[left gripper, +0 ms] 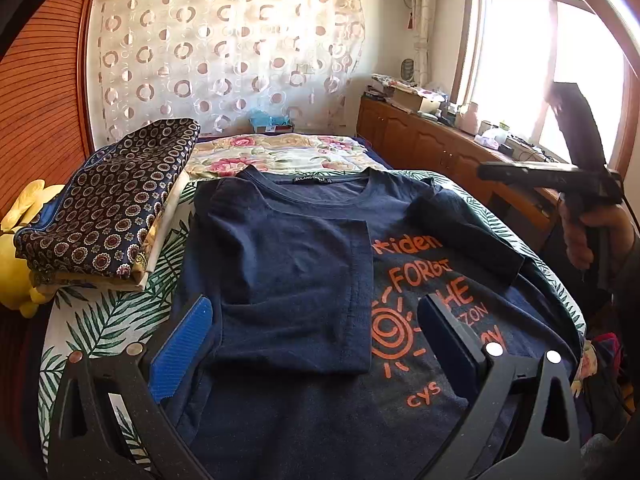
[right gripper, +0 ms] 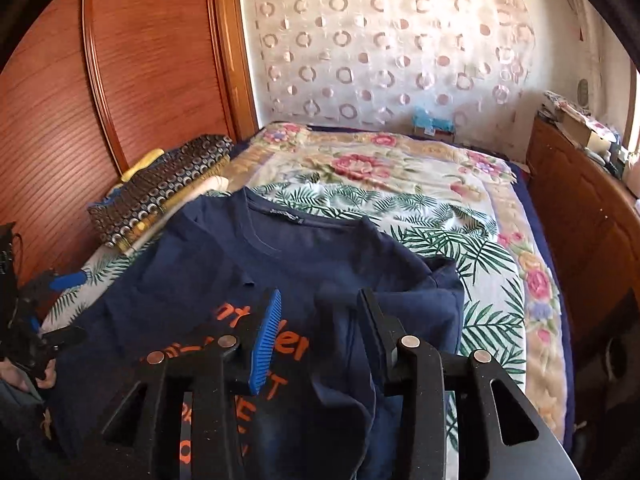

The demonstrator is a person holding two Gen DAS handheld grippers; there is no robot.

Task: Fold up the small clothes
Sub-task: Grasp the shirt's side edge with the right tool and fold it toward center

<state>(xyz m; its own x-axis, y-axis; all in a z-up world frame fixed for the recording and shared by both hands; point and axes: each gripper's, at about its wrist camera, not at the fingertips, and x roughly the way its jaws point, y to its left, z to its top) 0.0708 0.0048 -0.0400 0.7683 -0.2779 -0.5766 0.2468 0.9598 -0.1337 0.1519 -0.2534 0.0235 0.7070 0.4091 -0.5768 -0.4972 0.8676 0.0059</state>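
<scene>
A navy T-shirt [left gripper: 288,264] with orange print lies face up on the bed, its left side folded in over the chest and its right sleeve [left gripper: 468,236] folded inward. My left gripper [left gripper: 316,320] is open, its blue pads spread wide just above the shirt's lower part, holding nothing. My right gripper [right gripper: 320,320] is open above the shirt's [right gripper: 224,264] right sleeve area, with cloth lying between its fingers. The right gripper also shows in the left wrist view [left gripper: 536,172], held above the bed's right edge.
A folded stack with a dark patterned cloth [left gripper: 108,204] lies at the shirt's left, beside a yellow plush toy [left gripper: 16,256]. A leaf-print sheet [right gripper: 460,240] and floral blanket [right gripper: 360,164] cover the bed. A wooden cabinet [left gripper: 440,144] stands right, a wooden wardrobe [right gripper: 120,80] left.
</scene>
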